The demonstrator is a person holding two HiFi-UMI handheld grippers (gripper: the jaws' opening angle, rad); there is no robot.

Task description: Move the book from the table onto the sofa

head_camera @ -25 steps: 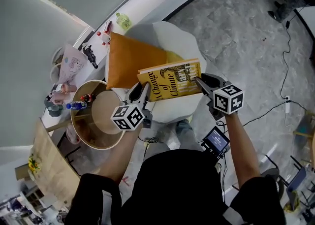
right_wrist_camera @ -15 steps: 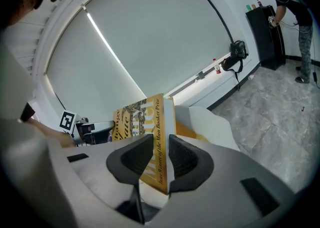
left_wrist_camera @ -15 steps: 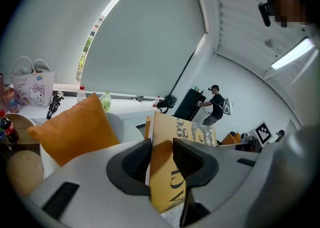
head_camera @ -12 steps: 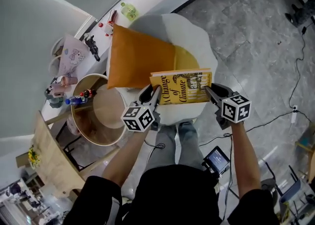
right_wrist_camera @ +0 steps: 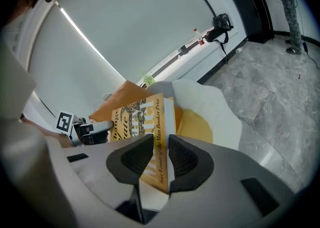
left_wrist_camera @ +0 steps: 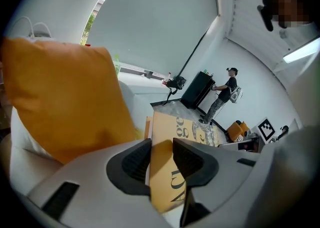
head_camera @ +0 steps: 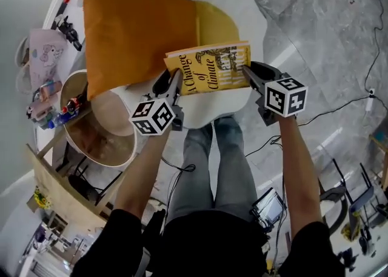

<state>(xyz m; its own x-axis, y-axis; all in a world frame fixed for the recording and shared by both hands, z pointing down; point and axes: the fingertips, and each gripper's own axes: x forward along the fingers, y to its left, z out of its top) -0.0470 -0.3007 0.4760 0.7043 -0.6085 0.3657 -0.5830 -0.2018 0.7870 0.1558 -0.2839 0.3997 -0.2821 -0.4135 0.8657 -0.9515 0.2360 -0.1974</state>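
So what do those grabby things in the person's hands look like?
Both are smooth grey plastic. The left tongs and right tongs each end in two pointed jaws lined with black ribbed pads. Each carries a white cube printed with black square markers. The person wears black sleeves.

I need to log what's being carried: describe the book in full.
The book is closed, with a yellow cover, black title lettering, an illustration and white page edges. It lies roughly flat over the white sofa, beside the orange cushion, clamped at one end by the left tool and at the other by the right tool.
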